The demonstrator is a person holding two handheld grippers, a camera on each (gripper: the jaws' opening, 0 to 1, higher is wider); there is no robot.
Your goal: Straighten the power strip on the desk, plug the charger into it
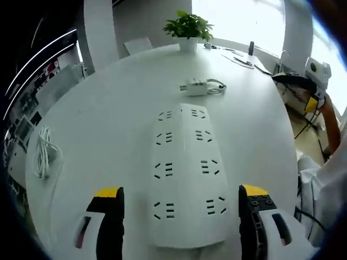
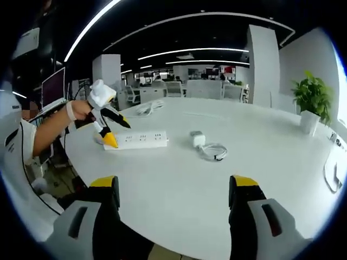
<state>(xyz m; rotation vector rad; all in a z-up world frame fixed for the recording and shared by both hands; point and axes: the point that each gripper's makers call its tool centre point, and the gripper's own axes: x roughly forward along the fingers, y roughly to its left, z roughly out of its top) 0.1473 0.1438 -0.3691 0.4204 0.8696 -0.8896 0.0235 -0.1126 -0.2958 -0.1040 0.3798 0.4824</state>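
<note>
Our left gripper [image 1: 180, 216] is spread wide around the near end of the strip [image 1: 186, 173]; the right gripper [image 2: 173, 203] hangs spread and empty. The charger [image 1: 196, 86] lies at twelve o'clock beyond the strip. We judge the strip rigid, light and slippery; best squeezed across its long sides.

White on white, with yellow and green accents

The bench [image 1: 108, 108] is seen as plain white, and the power strip [image 1: 187, 173] on it is white too, patterned with two rows of dark socket slots. The charger [image 1: 196, 86] and its coiled cable [image 2: 212, 151] are white. The left gripper [image 1: 181, 214] and right gripper [image 2: 174, 200] are marked by black fingers [image 1: 108, 216] capped in yellow on pale grey bodies. Green leaves are carried by the plant [image 1: 188, 26] in a white pot.
</note>
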